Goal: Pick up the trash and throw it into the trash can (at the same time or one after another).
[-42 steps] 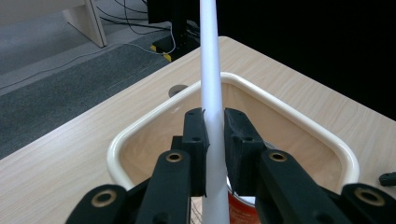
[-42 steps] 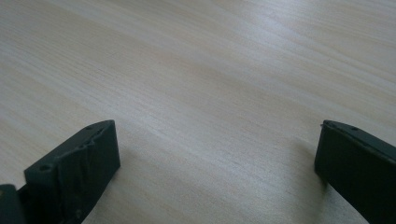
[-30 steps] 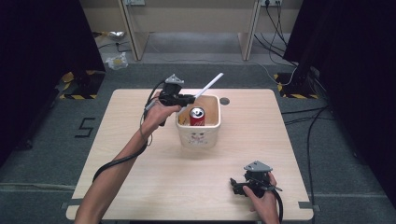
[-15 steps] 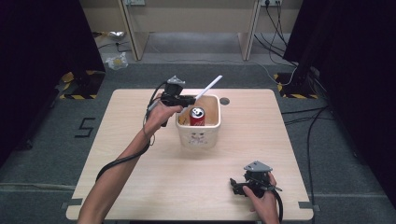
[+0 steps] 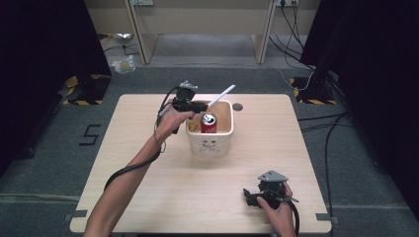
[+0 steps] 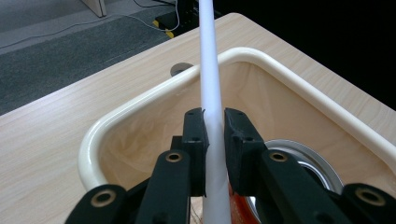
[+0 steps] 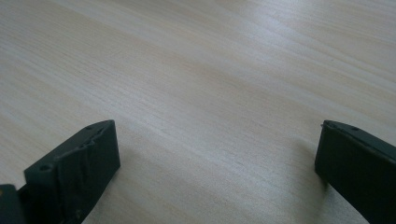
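Note:
A cream plastic bin (image 5: 211, 143) stands mid-table with a red soda can (image 5: 208, 123) upright inside it. My left gripper (image 5: 201, 106) hovers at the bin's left rim, shut on a long white stick (image 5: 222, 94) that slants up and to the right over the bin. In the left gripper view the white stick (image 6: 208, 70) runs up between the two black pads (image 6: 194, 135), with the bin's rim (image 6: 140, 105) and the can's silver top (image 6: 292, 161) below. My right gripper (image 5: 251, 196) rests low on the table near the front right, open, with bare wood (image 7: 210, 93) between its jaws.
A round cable hole (image 5: 237, 106) sits in the table just behind the bin. Table legs and cables lie on the grey floor beyond the far edge. Dark curtains flank both sides.

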A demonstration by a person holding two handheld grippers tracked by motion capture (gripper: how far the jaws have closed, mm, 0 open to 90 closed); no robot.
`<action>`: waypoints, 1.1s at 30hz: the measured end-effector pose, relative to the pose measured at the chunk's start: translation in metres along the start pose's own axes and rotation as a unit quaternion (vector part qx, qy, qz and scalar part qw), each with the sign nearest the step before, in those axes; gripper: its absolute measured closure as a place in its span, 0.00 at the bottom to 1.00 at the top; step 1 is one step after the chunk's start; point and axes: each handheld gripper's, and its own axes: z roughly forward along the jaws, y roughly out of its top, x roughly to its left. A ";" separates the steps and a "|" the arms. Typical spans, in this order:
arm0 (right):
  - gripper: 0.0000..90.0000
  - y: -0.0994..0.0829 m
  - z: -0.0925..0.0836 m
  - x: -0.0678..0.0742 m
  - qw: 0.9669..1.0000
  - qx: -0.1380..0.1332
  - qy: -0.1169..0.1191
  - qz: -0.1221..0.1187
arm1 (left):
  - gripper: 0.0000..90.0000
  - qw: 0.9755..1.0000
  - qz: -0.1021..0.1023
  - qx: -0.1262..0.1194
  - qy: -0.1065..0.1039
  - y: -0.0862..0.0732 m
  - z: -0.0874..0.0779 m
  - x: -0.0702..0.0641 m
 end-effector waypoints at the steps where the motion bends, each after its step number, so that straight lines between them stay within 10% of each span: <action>1: 0.00 0.000 0.000 0.000 1.000 0.000 0.000 0.000 | 0.87 1.000 0.000 0.002 -0.001 0.000 0.000 0.000; 33: 0.00 0.000 0.000 0.000 1.000 -0.001 0.001 0.000 | 0.44 1.000 -0.009 -0.016 -0.004 0.001 -0.034 -0.003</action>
